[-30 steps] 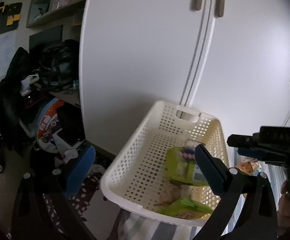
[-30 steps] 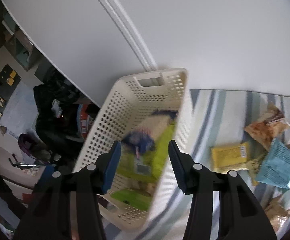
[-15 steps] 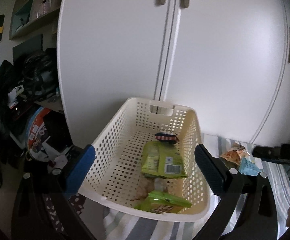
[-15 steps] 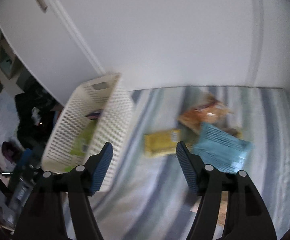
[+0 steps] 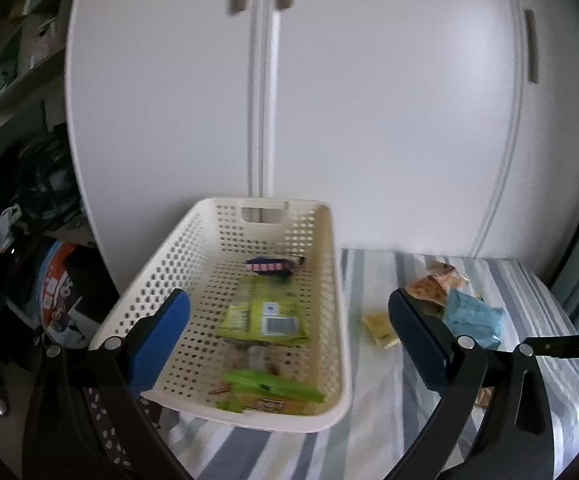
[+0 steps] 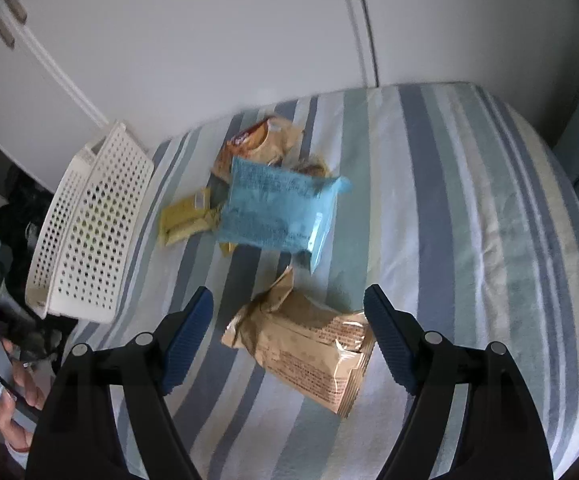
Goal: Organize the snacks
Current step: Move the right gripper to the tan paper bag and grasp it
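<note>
A perforated plastic basket sits on striped cloth; the tan packet looks shiny and crinkled.

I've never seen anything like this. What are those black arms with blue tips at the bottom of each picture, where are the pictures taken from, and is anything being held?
There is no robot here. A person holds a hand tool in each hand, and each tool has two black fingers with blue pads and a wide-angle camera looking forward along them. One picture comes from the left gripper, the other from the right gripper.

Both grippers are open and hold nothing.

The surface is a striped cloth in front of white cupboard doors. The left view looks into a white perforated basket that already holds green snack packets and a small dark wrapper. The right view shows loose snacks on the cloth: a tan packet just ahead of the fingers, a blue packet, a yellow packet and an orange packet.
</note>
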Demonstrator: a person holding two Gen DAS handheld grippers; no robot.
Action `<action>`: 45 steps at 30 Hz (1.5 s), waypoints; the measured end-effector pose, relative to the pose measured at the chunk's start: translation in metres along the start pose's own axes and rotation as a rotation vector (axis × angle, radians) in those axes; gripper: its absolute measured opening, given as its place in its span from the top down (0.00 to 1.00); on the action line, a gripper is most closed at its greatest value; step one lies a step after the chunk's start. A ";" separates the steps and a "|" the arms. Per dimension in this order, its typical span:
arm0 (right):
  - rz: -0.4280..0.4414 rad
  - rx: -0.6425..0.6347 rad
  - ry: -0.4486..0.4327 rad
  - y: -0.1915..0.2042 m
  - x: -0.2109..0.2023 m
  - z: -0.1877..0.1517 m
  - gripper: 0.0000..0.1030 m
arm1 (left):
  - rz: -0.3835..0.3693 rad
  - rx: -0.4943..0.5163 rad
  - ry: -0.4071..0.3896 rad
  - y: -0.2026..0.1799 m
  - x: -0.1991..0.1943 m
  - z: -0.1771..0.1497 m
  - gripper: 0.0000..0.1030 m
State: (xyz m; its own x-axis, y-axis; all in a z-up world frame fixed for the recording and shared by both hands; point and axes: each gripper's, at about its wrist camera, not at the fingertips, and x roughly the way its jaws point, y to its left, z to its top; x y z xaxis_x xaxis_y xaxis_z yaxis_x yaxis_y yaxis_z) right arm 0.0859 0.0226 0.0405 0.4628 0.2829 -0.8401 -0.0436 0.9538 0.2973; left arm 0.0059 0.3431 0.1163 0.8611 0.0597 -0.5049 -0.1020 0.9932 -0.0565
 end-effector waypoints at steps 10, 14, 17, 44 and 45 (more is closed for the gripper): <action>0.071 -0.323 0.060 0.038 0.038 -0.005 0.14 | -0.058 0.117 0.002 -0.037 -0.004 -0.007 0.02; 0.085 -0.389 0.122 0.039 0.050 -0.012 0.14 | -0.059 0.141 0.008 -0.043 -0.002 -0.008 0.02; 0.087 -0.420 0.134 0.036 0.049 -0.018 0.14 | -0.057 0.143 0.013 -0.042 -0.001 -0.009 0.02; -0.120 -0.299 0.111 -0.019 0.050 -0.017 0.46 | -0.109 0.163 0.098 -0.062 0.013 -0.014 0.02; -0.134 -0.258 0.099 -0.026 0.047 -0.016 0.47 | -0.116 0.167 0.103 -0.065 0.014 -0.015 0.02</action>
State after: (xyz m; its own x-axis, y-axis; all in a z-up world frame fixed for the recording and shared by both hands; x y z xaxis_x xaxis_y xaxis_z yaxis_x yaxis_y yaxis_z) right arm 0.0951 0.0124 -0.0140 0.3915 0.1496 -0.9079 -0.2170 0.9739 0.0669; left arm 0.0169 0.2782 0.1004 0.8060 -0.0574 -0.5891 0.0854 0.9962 0.0197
